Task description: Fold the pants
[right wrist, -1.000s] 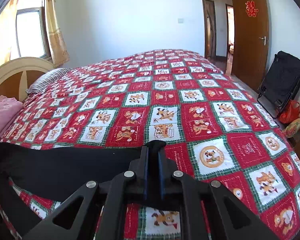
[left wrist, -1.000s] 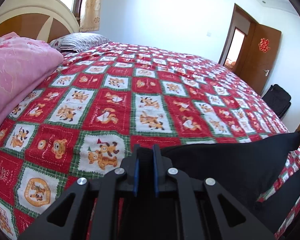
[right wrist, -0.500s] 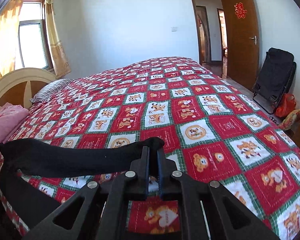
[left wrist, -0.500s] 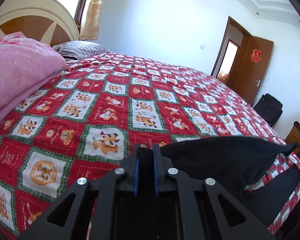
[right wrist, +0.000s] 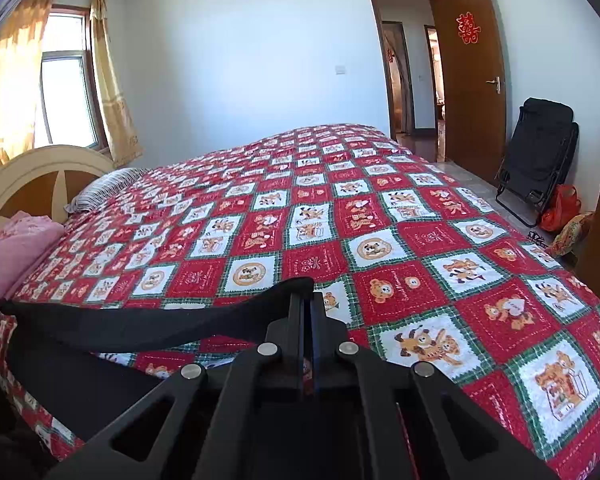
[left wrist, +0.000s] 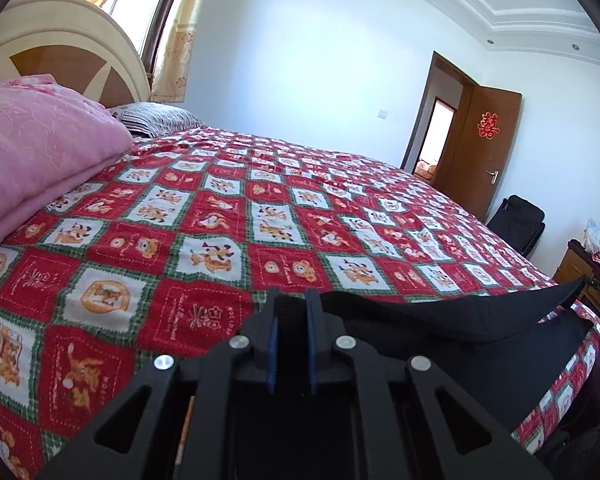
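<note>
Above the near edge of the bed (left wrist: 260,208), the black pants (left wrist: 452,320) hang stretched between 2 grippers. At one end the left gripper (left wrist: 291,308) is clamped on the cloth, at the other the right gripper (right wrist: 306,300) pinches it, jaws nearly together. Below the taut band, more black cloth drapes over the checked bedspread (right wrist: 420,240). Beside the headboard (left wrist: 60,40) lies a pink quilt (left wrist: 40,144).
</note>
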`<state>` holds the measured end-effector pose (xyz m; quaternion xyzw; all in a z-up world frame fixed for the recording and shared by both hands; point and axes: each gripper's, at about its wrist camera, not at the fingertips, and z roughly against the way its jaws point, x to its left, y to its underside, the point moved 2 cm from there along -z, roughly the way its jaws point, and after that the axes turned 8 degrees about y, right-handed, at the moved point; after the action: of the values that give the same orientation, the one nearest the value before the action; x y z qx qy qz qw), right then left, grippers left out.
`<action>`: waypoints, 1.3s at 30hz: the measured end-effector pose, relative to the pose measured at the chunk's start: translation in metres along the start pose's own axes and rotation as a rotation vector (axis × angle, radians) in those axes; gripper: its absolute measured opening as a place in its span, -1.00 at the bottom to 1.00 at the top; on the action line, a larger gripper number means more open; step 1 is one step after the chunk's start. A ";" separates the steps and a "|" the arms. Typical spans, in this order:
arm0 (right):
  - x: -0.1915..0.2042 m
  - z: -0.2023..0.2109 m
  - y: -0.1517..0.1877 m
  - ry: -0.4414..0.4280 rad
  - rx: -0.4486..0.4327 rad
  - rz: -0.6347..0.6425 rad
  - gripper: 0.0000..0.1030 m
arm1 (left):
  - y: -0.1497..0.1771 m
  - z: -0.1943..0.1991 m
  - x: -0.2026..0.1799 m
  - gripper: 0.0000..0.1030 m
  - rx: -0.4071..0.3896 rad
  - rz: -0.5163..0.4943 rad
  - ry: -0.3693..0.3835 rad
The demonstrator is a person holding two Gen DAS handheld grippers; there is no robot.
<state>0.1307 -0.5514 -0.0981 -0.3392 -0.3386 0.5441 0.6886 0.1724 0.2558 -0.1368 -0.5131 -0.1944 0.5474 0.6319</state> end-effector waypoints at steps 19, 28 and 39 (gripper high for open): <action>-0.045 0.033 0.075 0.064 0.079 -0.061 -0.96 | 0.070 0.032 0.014 -0.73 0.024 0.056 0.045; -0.047 0.033 0.094 0.049 0.098 -0.035 -0.85 | 0.087 0.038 0.024 0.23 0.067 0.019 -0.070; -0.073 0.070 0.083 0.276 0.032 -0.126 -0.44 | 0.093 0.089 0.050 0.36 0.067 0.029 -0.243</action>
<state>0.0161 -0.6009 -0.1367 -0.3780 -0.2526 0.4534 0.7666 0.0708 0.3272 -0.1974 -0.4243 -0.2436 0.6206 0.6127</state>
